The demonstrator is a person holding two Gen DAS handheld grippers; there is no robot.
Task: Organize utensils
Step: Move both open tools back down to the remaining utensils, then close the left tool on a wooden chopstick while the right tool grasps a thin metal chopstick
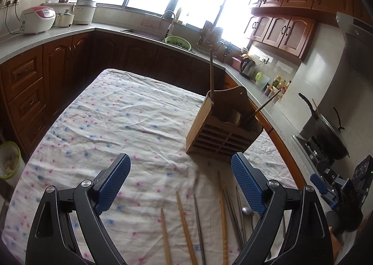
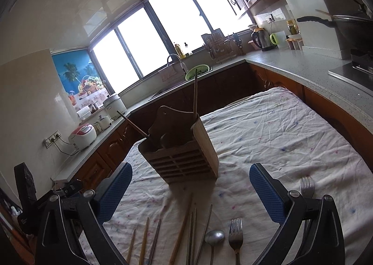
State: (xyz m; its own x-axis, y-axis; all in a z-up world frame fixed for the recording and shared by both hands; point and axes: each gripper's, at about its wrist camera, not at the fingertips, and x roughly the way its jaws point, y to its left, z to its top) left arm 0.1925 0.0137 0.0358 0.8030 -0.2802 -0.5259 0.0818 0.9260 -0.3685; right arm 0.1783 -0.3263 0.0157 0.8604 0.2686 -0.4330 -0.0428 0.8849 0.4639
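Wooden and steel chopsticks (image 2: 186, 230), a spoon (image 2: 214, 235) and a fork (image 2: 235, 233) are lying at bottom centre on the cloth, below the wooden holder (image 2: 181, 160). Left gripper (image 1: 180, 183) and right gripper (image 2: 190, 191) are hanging spread, empty. Thin, light, slippery sticks; probably pinching mid-shaft is gripping best.

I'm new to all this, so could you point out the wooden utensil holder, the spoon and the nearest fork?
wooden utensil holder (image 2: 184, 162), right wrist view, slatted front face
spoon (image 2: 215, 237), right wrist view, middle of its bowl
fork (image 2: 235, 227), right wrist view, on its tines
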